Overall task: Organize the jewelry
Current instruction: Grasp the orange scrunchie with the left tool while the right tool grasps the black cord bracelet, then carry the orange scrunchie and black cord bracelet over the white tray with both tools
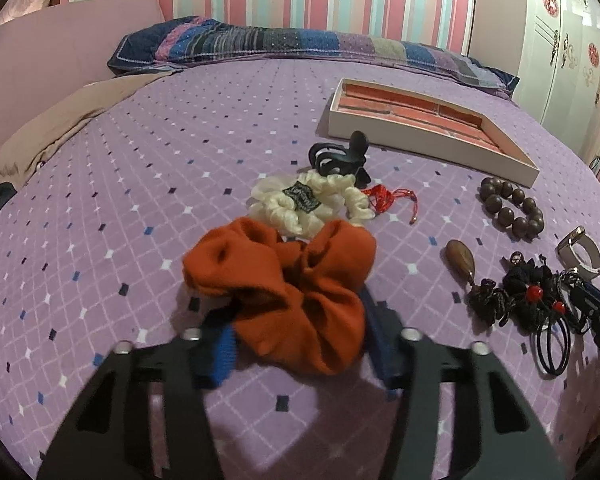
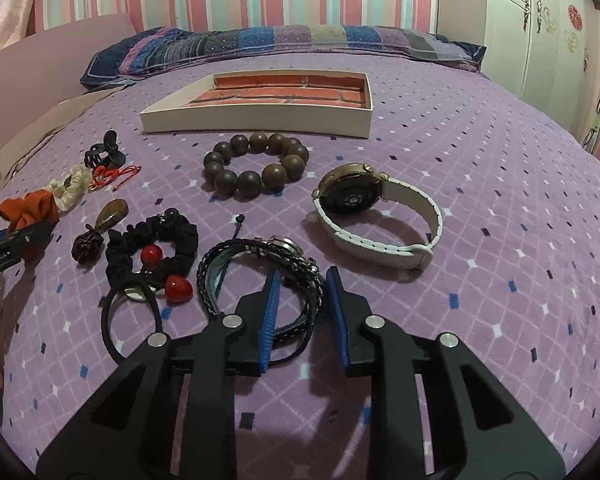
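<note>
An orange scrunchie (image 1: 292, 276) lies on the purple bedspread between the blue pads of my left gripper (image 1: 296, 320), which press on it from both sides. In the right wrist view that left gripper (image 2: 12, 244) shows at the far left with the orange scrunchie (image 2: 32, 208). My right gripper (image 2: 303, 276) is shut around the right side of a dark braided bracelet (image 2: 256, 264). A shallow white tray (image 2: 260, 120) with a red lining stands beyond, nothing visible in it.
Loose on the bed: a wooden bead bracelet (image 2: 256, 164), a white-strapped watch (image 2: 352, 194), a black scrunchie with red beads (image 2: 156, 248), thin black hair ties (image 2: 132, 320), a brown pendant (image 1: 460, 262), a cream scrunchie (image 1: 300, 204), a black claw clip (image 1: 340, 156), a red cord (image 1: 384, 198). Pillows line the far edge.
</note>
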Motion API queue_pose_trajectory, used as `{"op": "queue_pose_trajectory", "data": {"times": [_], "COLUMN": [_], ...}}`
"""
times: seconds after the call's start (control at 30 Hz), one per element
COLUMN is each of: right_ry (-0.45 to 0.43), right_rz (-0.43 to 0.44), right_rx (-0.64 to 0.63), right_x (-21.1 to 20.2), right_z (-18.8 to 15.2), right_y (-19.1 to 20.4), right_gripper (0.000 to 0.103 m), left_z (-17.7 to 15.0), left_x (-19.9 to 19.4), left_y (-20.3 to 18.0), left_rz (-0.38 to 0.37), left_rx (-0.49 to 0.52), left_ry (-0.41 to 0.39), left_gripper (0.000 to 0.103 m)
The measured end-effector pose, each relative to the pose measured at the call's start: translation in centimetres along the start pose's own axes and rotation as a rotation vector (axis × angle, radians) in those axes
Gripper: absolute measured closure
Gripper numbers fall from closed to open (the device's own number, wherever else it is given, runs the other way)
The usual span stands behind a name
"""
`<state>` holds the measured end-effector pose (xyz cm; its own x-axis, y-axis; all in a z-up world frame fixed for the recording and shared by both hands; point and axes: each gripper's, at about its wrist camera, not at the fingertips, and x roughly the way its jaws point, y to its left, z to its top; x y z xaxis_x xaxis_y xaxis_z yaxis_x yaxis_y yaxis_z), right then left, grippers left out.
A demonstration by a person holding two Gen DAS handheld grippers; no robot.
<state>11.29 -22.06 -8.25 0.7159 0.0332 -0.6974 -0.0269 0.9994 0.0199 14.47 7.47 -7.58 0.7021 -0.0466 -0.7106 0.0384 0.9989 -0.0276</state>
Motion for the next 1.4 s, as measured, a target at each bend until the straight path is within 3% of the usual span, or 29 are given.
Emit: {"op": "queue_pose_trajectory", "data": {"times": [0.23,0.4,0.83,1.2,1.4], "right_ry": [-0.006,-0.028,-0.092,-0.127,-0.159], "right_rz": [0.016,0.032,0.074,0.072,0.071], "right_rx": [0.013,0.019,0.003,-0.015,-0.024], "right_x": [-0.1,-0.7,-2.9,-3.1,-2.6], "right_z": [0.1,0.2,1.1,2.7,4.9], "right_y": [-0.3,-0.6,-1.2,-1.0,-0.5], "right_gripper": [0.087,0.088,0.091,0.092,0.092], "left_z": [-0.4,-0.6,0.5,2.3,5.2], "left_x": [-0.4,-1.3,-4.6,-3.9,-2.6], "left_y": [0.0,0.1,-1.8,-5.0,-6.7], "left_rz": [0.01,0.009,-0.013,-0.044,-0.08], "left_rx": [0.014,0.008,0.016,0.048,0.064], "left_ry": [-0.01,-0.013,-0.061,-0.076,-0.09], "left_gripper": [0.071,0.077,0.077,0.077,0.077]}}
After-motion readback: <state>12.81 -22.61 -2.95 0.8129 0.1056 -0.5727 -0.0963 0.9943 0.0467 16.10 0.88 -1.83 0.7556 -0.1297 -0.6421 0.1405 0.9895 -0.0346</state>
